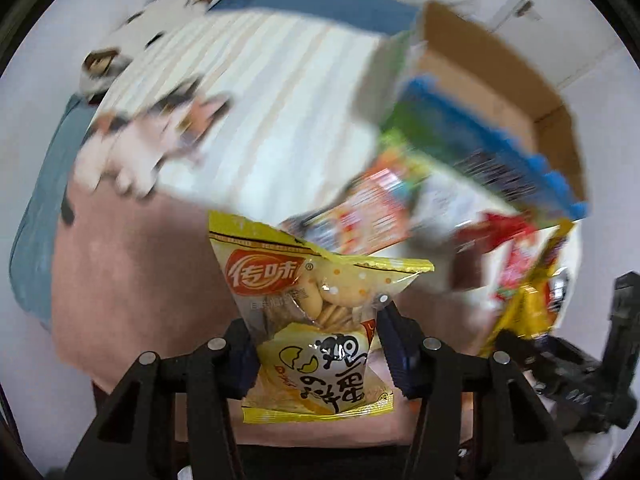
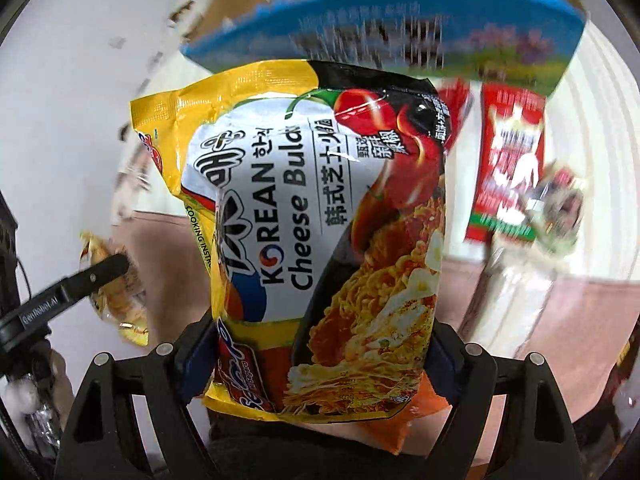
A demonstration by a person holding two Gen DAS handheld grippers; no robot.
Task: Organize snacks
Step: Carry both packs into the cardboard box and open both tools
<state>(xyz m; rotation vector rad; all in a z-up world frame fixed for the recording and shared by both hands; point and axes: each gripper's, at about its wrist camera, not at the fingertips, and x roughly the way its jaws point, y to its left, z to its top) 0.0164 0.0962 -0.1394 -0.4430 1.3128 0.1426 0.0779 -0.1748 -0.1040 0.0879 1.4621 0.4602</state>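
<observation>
My left gripper [image 1: 316, 320] is shut on a yellow bag of egg biscuits [image 1: 280, 272], which stands up between the pads above a pink sheet [image 1: 140, 260]. My right gripper [image 2: 320, 332] is shut on a yellow and black pack of Korean cheese noodles [image 2: 320, 200], gripped by its lower sides and filling most of that view. An orange packet edge shows behind its bottom. In the right wrist view, a finger of the left gripper [image 2: 104, 268] and the biscuit bag [image 2: 116, 292] appear blurred at the left. The noodle pack [image 1: 524, 308] shows at the right of the left wrist view.
A pile of snack packets lies on a striped white cloth [image 1: 280, 120]: a large blue-edged bag [image 2: 400, 20] and a red packet [image 2: 508, 160]. An open cardboard box [image 1: 500, 80] stands behind them. A cat-print cloth [image 1: 160, 132] lies to the left.
</observation>
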